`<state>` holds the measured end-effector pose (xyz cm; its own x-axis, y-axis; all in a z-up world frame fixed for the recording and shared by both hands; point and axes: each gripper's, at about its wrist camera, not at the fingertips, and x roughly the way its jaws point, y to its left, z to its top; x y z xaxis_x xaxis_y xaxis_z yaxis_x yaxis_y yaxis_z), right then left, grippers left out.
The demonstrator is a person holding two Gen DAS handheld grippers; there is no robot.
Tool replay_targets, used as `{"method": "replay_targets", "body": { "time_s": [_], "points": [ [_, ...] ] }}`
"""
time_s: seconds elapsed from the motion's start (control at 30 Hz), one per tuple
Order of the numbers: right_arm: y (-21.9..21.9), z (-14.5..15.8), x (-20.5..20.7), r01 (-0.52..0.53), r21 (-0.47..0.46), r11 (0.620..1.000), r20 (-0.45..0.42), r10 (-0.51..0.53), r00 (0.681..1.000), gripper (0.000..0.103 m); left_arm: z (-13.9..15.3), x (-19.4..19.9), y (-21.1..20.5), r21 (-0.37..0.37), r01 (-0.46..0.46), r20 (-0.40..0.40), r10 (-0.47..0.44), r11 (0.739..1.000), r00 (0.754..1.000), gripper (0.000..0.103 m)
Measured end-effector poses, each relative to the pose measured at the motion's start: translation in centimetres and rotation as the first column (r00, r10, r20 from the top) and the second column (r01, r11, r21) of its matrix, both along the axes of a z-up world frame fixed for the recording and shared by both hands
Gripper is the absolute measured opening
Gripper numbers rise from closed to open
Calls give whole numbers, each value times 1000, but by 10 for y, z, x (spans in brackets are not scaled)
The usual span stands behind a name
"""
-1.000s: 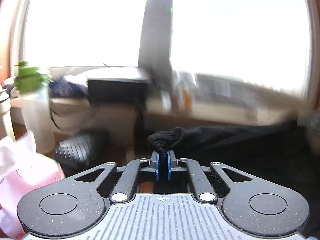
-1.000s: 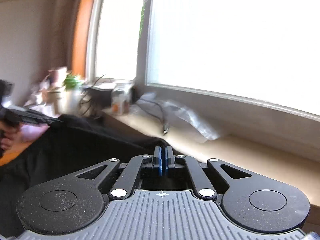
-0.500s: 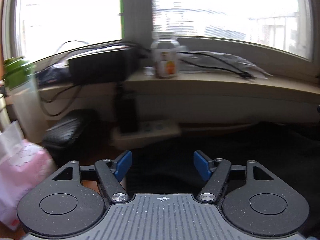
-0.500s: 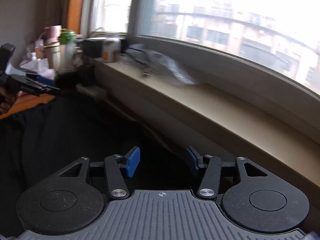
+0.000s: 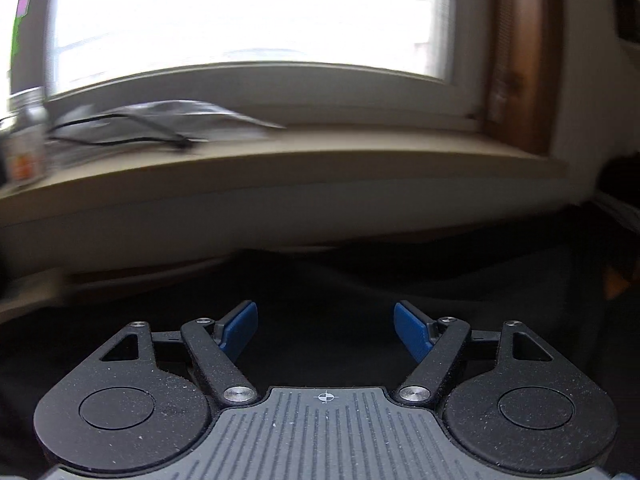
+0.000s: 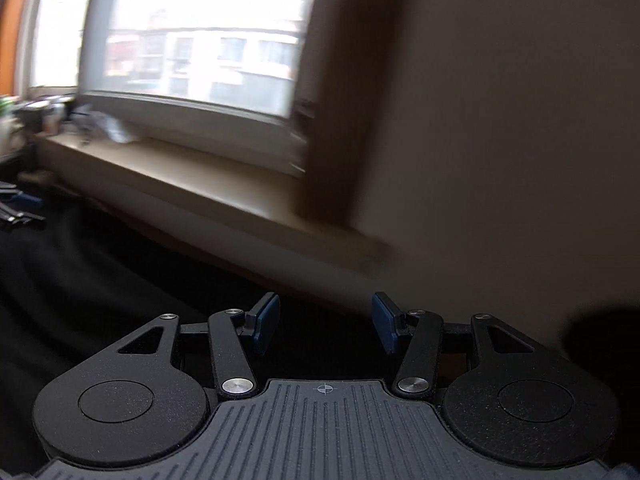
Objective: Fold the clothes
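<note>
A black garment lies spread flat below the window sill. It also shows in the right wrist view as a dark sheet. My left gripper is open and empty, just above the cloth with its blue pads wide apart. My right gripper is open and empty too, over the garment's far edge by the wall. The left gripper's tip shows at the left edge of the right wrist view.
A beige window sill runs along the back with a black cable, a clear plastic bag and a jar on it. A brown window frame and a plain wall stand to the right.
A second ago both grippers were shut on the black garment and held it up. They opened and let it go, and both views have since swung to the right.
</note>
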<state>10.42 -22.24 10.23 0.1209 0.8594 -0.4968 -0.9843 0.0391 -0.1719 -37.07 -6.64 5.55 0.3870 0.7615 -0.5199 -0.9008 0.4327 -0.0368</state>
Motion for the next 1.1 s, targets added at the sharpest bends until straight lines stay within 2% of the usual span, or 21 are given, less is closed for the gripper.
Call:
{"method": "replay_targets", "body": {
  "time_s": [0.13, 0.2, 0.27, 0.43, 0.53, 0.6, 0.63, 0.77, 0.83, 0.93, 1.0, 1.1],
  "points": [
    [-12, -46, 28, 63, -48, 997, -93, -68, 993, 52, -18, 20, 0, -17, 35, 14, -35, 999, 999, 78],
    [-10, -70, 33, 67, -65, 996, -145, -76, 987, 52, -24, 24, 4, -45, 29, -7, -29, 999, 1000, 79],
    [0, -89, 31, 62, -73, 995, -184, -75, 980, 53, -25, 19, 10, -65, 21, 22, -20, 998, 1000, 79],
    [24, -116, 27, 61, -114, 992, -187, -82, 979, 53, -29, 10, 20, -120, 4, 67, 4, 993, 998, 79],
    [24, -119, 33, 57, -154, 986, -160, -82, 984, 47, -29, 10, 21, -119, 6, 61, 1, 993, 998, 79],
    [22, -117, 37, 55, -168, 984, -149, -81, 986, 10, -29, 8, 19, -118, 7, 58, 0, 993, 998, 79],
    [19, -114, 39, 66, -167, 984, -129, -88, 988, 5, -29, 8, 19, -119, 8, 61, -1, 993, 998, 79],
    [-5, -73, 52, 163, -54, 985, -11, -163, 986, 3, -30, 6, 20, -121, 13, 69, -5, 993, 998, 79],
    [-18, -45, 66, 246, 27, 969, 45, -247, 968, 3, -30, 6, 20, -123, 15, 72, -7, 992, 997, 79],
    [-31, -15, 91, 350, 110, 930, 46, -356, 933, 3, -30, 7, 20, -122, 16, 67, -8, 992, 998, 79],
    [-33, -10, 100, 385, 130, 914, 53, -395, 917, 3, -30, 8, 20, -122, 18, 64, -10, 992, 998, 79],
    [-32, -17, 108, 388, 93, 917, 56, -394, 917, 4, -31, 8, 19, -122, 19, 63, -11, 992, 998, 80]
  ]
}}
